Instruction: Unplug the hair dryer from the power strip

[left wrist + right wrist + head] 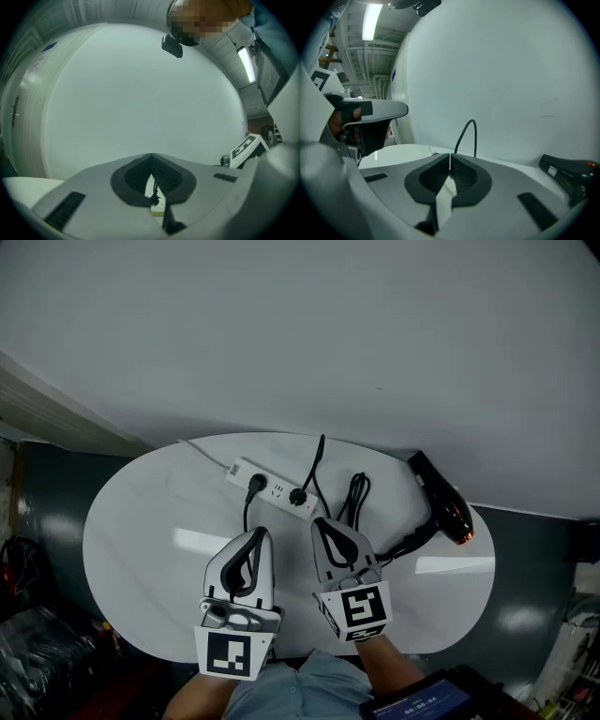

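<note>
Low at frame centre, the left claw [259, 533] and right claw [320, 524] are both pressed together and empty, near the power strip [273, 490] on the bench [141, 549], whose two black plugs [253, 484] could invite pulling the wrong one or dragging the unpinned strip, leaving the hair dryer [444, 503] at right connected

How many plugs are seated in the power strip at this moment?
2. One black plug sits near the left end of the white power strip, the other toward its right end. The head view shows the strip's whole top, so none seems hidden.
</note>
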`<state>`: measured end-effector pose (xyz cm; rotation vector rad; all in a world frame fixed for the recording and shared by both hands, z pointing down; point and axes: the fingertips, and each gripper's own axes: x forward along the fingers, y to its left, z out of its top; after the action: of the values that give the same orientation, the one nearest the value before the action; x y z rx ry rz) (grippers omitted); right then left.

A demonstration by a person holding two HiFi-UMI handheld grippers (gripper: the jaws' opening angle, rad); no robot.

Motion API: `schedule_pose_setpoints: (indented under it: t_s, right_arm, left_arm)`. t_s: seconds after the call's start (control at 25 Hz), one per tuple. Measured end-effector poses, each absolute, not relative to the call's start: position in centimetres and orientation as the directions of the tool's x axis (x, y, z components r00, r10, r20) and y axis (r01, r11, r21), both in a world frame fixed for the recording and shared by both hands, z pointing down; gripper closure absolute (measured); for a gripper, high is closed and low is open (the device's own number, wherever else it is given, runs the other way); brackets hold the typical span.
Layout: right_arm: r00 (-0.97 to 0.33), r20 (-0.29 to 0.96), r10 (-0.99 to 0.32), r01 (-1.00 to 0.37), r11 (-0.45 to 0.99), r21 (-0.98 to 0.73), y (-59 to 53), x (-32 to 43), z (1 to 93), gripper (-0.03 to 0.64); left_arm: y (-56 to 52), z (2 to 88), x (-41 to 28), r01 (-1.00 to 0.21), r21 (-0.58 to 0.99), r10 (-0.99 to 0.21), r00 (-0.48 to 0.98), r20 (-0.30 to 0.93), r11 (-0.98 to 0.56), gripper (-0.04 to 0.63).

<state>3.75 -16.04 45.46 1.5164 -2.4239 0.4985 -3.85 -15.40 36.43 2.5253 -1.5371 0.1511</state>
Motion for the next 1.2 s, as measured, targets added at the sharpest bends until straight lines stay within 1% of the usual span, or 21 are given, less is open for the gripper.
schedule_pose_setpoints:
  t_s: [0.28, 0.32, 0.36, 0.4, 0.6, 1.08, 1.2]
  right_arm:
    - [-0.458, 0.423, -0.781, -0.888, 0.415, -0.197, -18.0, 3.2, 48.9, 0.611]
    - [-0.466, 0.43, -0.773, -0.885, 0.42, -0.202, -18.2, 3.1, 49.3, 0.575]
    - [-0.472, 0.436, -0.766, -0.881, 0.424, -0.208, -18.4, 2.9, 49.7, 0.521]
    - [-0.477, 0.442, -0.76, -0.879, 0.427, -0.213, -18.6, 2.8, 50.0, 0.502]
    - [-0.483, 0.461, -0.745, -0.874, 0.44, -0.205, -19.3, 2.4, 50.8, 0.5]
    - [-0.517, 0.468, -0.717, -0.853, 0.474, -0.218, -20.7, 1.0, 51.6, 0.502]
    - [-0.5, 0.477, -0.723, -0.864, 0.453, -0.22, -20.8, 1.1, 52.0, 0.522]
  left_arm:
    - [-17.4, 39.7, -4.6, -0.901, 0.118, -0.867, 0.433, 0.248, -0.417, 0.597]
    - [-17.7, 39.9, -4.8, -0.904, 0.117, -0.868, 0.428, 0.25, -0.412, 0.597]
    - [-17.9, 40.1, -4.9, -0.906, 0.116, -0.87, 0.424, 0.252, -0.408, 0.597]
    - [-18.1, 40.3, -5.0, -0.907, 0.118, -0.871, 0.42, 0.256, -0.403, 0.597]
    - [-18.5, 41.4, -5.2, -0.912, 0.133, -0.865, 0.41, 0.289, -0.388, 0.597]
    - [-19.3, 42.7, -6.3, -0.927, 0.138, -0.868, 0.375, 0.325, -0.348, 0.597]
    - [-19.4, 42.9, -6.5, -0.93, 0.136, -0.869, 0.368, 0.33, -0.342, 0.597]
